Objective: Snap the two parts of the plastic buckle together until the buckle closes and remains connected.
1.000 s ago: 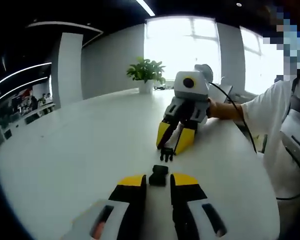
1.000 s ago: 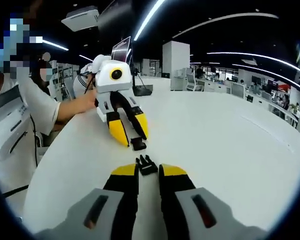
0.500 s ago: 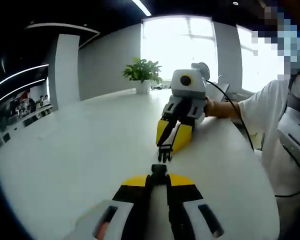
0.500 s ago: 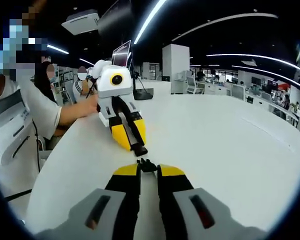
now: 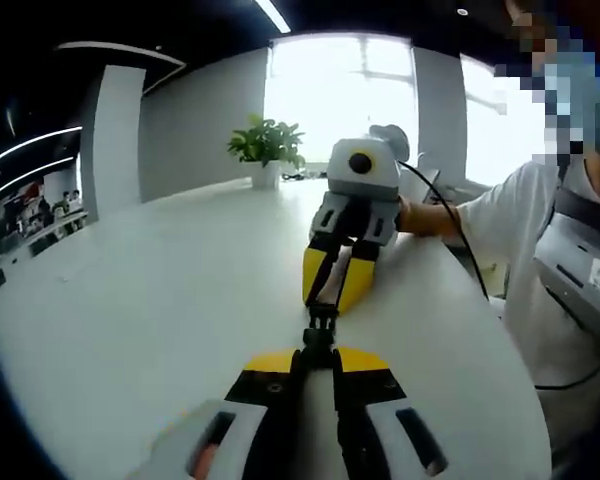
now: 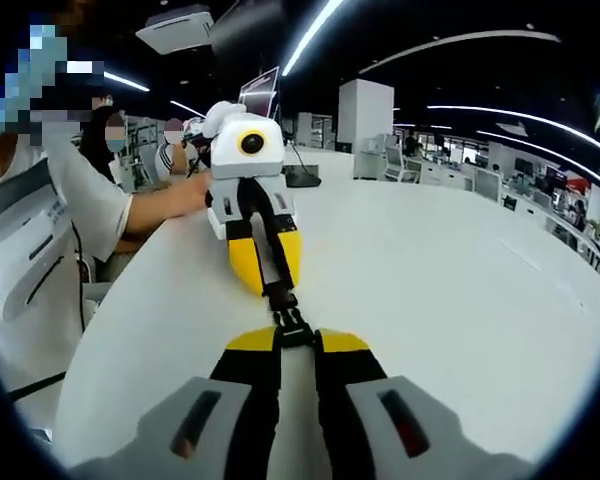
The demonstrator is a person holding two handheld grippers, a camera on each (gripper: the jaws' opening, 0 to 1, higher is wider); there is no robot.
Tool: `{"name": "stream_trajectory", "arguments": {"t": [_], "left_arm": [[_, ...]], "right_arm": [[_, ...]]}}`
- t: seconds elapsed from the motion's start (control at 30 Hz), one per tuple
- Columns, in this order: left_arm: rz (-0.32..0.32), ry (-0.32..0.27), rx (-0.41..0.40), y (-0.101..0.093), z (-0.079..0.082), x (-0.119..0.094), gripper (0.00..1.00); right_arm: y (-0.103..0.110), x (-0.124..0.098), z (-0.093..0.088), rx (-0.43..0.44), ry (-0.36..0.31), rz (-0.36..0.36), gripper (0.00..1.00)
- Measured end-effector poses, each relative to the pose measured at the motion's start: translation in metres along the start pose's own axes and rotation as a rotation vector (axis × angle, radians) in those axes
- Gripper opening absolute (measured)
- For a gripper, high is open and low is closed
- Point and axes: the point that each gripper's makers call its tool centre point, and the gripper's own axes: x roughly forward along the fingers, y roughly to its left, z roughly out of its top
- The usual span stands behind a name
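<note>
Above white worktop, left gripper pinches socket half; right gripper pinches pronged half. Gap seen a second ago gone: halves now touching, prongs entering. Latch likely not yet clicked; keep pushing.

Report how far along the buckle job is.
Done: the left gripper is shut on the socket half, and the right gripper on the pronged half. In hand: the halves are nose to nose over the white table, touching or just entering. Left: whether they have latched cannot be told; press them fully home.
</note>
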Motion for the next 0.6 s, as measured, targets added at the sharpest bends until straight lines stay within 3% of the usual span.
{"name": "stream_trajectory", "arguments": {"t": [0.6], "left_arm": [[-0.026,0.003,0.002,-0.0026,-0.0004,-0.0015,0.12]], "right_arm": [[0.0065,-0.0016,0.0008,-0.003,0.006,0.011,0.12]]}}
